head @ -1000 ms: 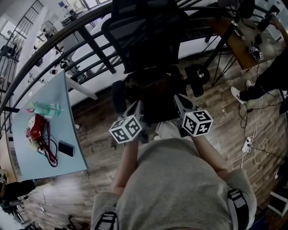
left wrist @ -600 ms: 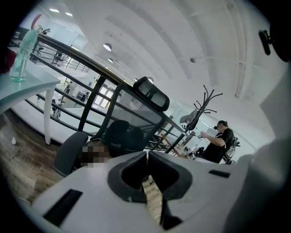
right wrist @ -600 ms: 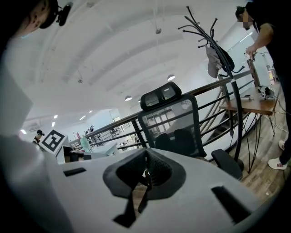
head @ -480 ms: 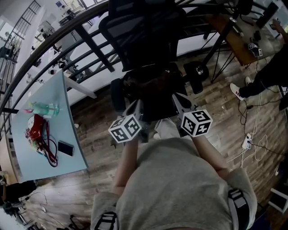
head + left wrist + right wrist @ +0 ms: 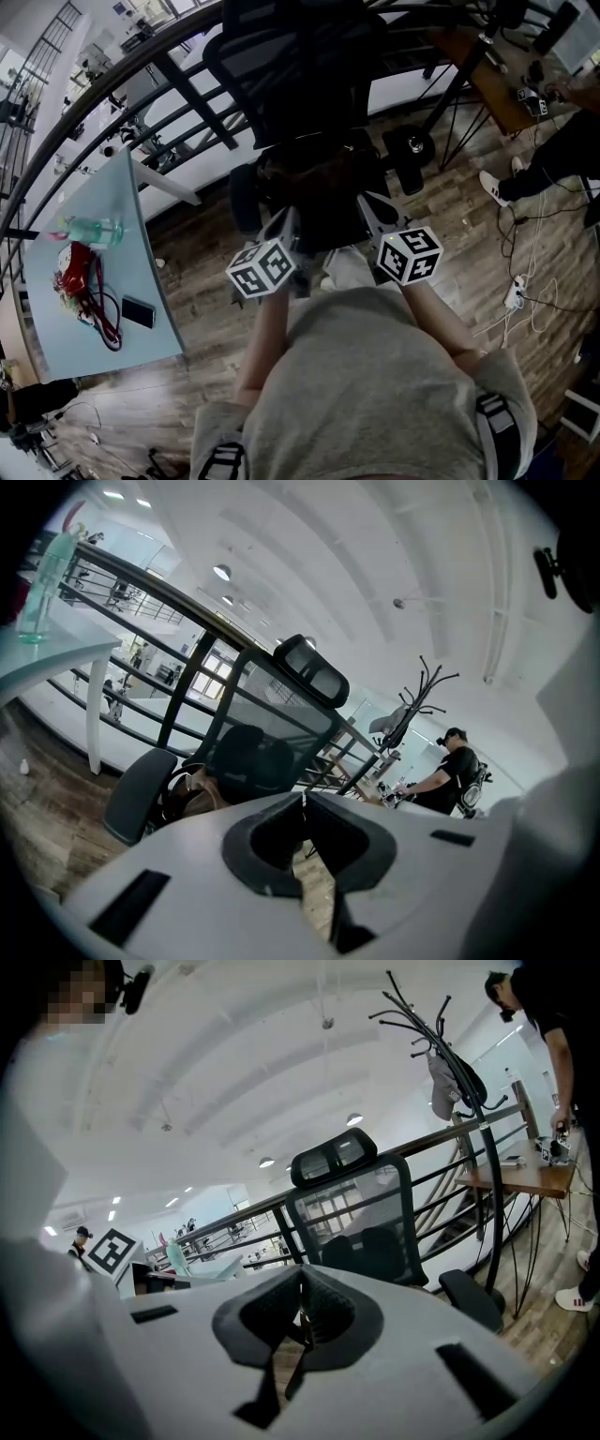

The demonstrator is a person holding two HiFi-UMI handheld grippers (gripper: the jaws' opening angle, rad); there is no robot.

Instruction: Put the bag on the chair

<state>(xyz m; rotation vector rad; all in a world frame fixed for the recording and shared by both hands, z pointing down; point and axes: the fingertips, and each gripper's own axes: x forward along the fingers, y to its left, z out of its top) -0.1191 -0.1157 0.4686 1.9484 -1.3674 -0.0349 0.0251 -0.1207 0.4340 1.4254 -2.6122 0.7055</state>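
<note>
A black office chair (image 5: 300, 66) with a mesh back stands in front of me by the railing. A dark brown bag (image 5: 314, 178) lies on its seat; its tan side (image 5: 192, 797) shows beside the armrest in the left gripper view. My left gripper (image 5: 286, 220) and right gripper (image 5: 370, 204) are held side by side just short of the seat's front edge, both pointing at the chair. The left gripper (image 5: 305, 801) is shut with nothing between its jaws. The right gripper (image 5: 302, 1277) is shut too, facing the chair's back (image 5: 361, 1218), and holds nothing.
A light blue table (image 5: 141, 281) at the left carries a bottle (image 5: 94, 228), a red object with cords (image 5: 75, 272) and a phone (image 5: 138, 310). A person (image 5: 562, 150) stands at a wooden desk (image 5: 497, 84) on the right. Cables (image 5: 525, 291) lie on the wooden floor. A coat rack (image 5: 441, 1044) rises behind.
</note>
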